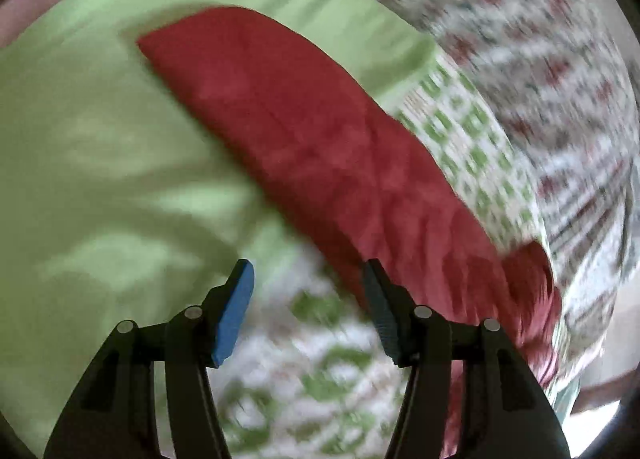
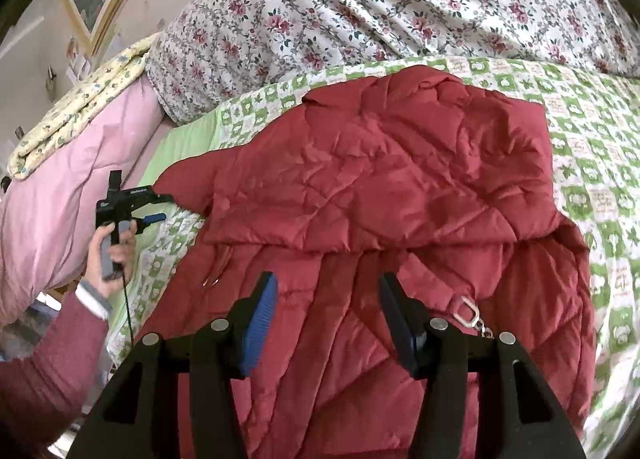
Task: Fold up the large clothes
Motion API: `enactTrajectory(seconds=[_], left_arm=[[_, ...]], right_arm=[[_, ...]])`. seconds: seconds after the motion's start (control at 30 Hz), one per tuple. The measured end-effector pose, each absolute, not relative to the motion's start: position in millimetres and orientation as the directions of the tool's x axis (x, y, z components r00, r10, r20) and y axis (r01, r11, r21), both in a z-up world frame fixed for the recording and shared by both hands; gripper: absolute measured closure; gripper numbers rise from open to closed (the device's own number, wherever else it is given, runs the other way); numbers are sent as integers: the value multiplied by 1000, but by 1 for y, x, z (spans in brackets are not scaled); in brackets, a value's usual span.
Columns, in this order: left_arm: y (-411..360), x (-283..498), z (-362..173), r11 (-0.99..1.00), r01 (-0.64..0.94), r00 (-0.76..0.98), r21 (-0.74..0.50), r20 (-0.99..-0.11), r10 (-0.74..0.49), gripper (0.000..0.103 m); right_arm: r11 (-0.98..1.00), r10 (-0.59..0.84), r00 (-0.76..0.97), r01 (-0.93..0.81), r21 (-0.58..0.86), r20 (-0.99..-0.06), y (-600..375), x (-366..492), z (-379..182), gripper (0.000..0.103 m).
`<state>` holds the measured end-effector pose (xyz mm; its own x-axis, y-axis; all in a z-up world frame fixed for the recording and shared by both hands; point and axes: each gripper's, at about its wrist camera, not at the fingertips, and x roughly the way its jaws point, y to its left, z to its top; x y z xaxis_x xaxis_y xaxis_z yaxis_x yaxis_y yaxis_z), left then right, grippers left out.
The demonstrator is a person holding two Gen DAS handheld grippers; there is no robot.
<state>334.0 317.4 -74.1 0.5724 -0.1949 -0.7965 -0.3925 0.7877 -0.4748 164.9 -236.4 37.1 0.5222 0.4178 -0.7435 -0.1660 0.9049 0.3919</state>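
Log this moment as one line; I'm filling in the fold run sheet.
garment: red jacket spread on bed | left tool: open, empty, near sleeve end | right tool: open, empty, over jacket

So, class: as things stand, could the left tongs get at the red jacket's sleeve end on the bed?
Probably yes. The left tongs stand open and empty just beside the sleeve end of the red jacket, with nothing lying between them.
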Motion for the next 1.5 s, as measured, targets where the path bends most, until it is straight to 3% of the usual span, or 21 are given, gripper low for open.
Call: enactTrajectory(seconds=[0.47,0.5,0.53,0.57,0.67,0.83,1.1,1.5], left_arm=[[376,373,-93,620,-451,685,-642,-694,-220,49],[377,375,-92,625,-447,688,-640,-693,-218,57],[375,376,-88,644,-443,687,-624,-698,-203,80],[373,375,-85,655,-433,690,-619,-695,-201,88],[360,365,-65,700,-389,719,-598,-672,-175,95],[311,342,-23,816,-240,752,-526,-632,-187,97],[198,295,36,888,66,768,-455,-545,-336,97],[75,261,57,890,294,703,-349,-551,-449,97]], right_arm=[[897,436,488,-162,412,-756,-224,152,24,47],[896,438,483,-166,411,-758,-223,152,23,47],[898,436,481,-171,406,-761,-222,151,23,47],[899,434,481,-174,403,-762,-221,151,22,47],[899,433,487,-176,401,-759,-222,151,23,47],[894,440,496,-164,417,-749,-228,152,24,47],[892,442,507,-158,424,-740,-236,153,29,47],[884,437,536,-107,455,-722,-263,150,36,47]])
